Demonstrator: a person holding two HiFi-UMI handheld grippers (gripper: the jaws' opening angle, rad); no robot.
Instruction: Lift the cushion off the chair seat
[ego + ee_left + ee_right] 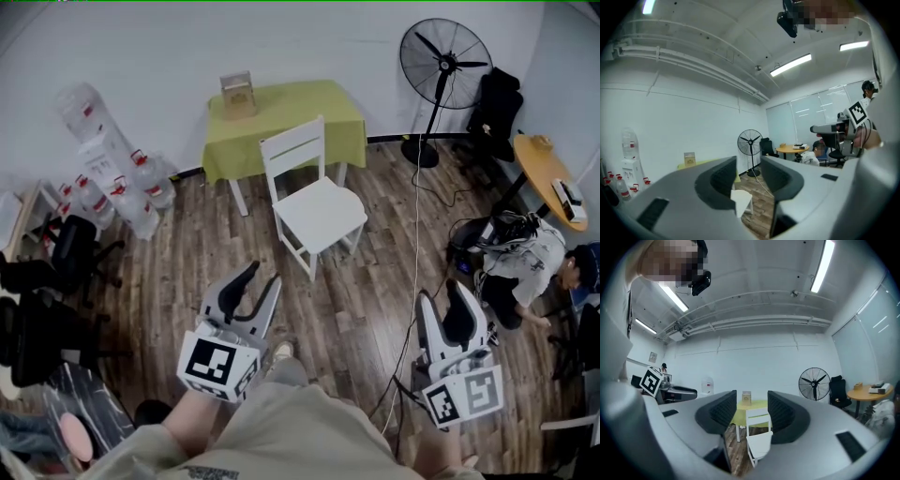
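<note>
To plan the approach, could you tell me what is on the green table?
A small tan box stands on its green cloth; the cloth hides the tabletop.

Against the back wall, a tabletop [305,111] under a yellow-green cloth carries a small tan box [237,94] at its left end. A black pedestal fan [444,58] stands right of it. Clear water jugs [141,178] cluster along the left wall. At right, a person [520,262] crouches on the wood floor [187,281] near a round wooden table [539,164].
</note>
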